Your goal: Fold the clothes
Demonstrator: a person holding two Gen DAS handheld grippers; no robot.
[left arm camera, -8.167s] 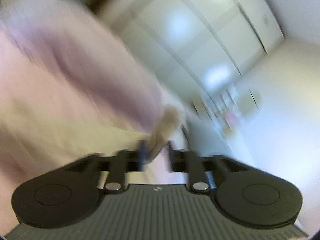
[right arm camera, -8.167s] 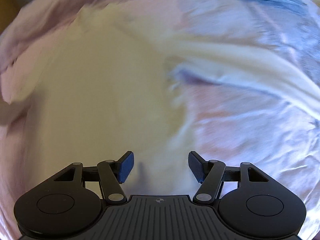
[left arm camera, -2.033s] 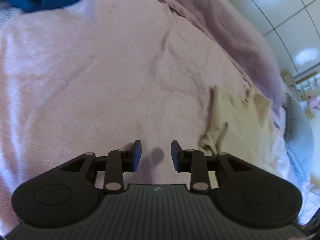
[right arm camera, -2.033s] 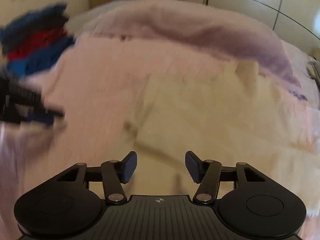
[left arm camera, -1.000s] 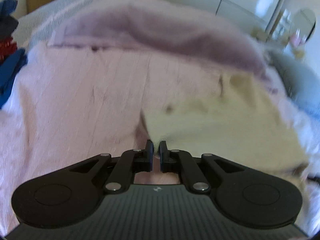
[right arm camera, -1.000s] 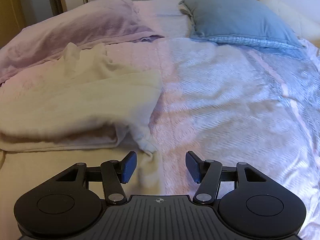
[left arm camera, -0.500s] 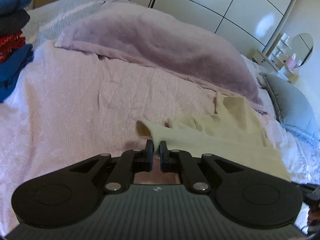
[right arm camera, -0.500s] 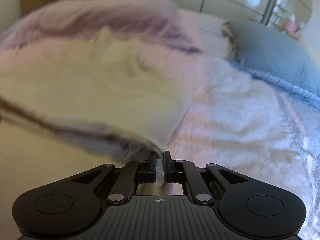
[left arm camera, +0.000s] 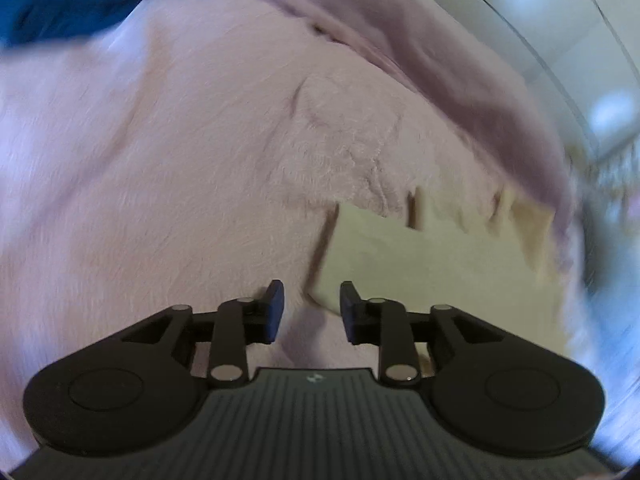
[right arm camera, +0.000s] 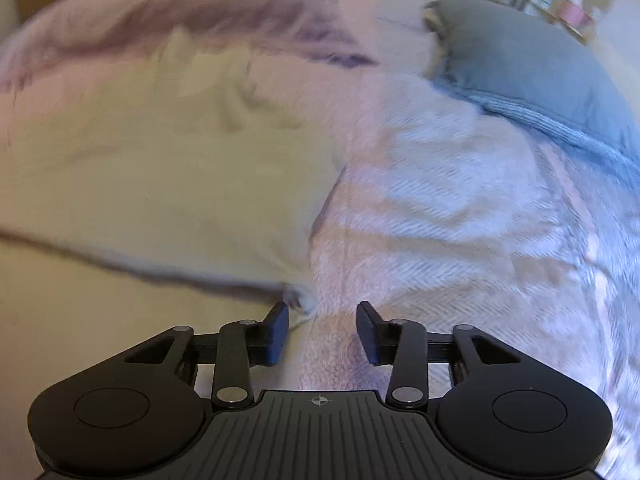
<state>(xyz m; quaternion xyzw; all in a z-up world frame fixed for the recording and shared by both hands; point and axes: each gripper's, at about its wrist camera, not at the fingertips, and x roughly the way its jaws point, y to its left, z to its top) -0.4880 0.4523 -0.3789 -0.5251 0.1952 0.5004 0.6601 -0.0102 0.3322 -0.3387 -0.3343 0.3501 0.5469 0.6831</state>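
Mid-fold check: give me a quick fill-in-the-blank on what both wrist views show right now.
1. The left gripper is ____, holding nothing.
2. The garment being folded is ____ in colour.
3. In the right wrist view, the grey-blue pillow lies to the ____ of the garment.
4. The right gripper, near the garment's corner, is ____.

Missing words: open; cream; right; open
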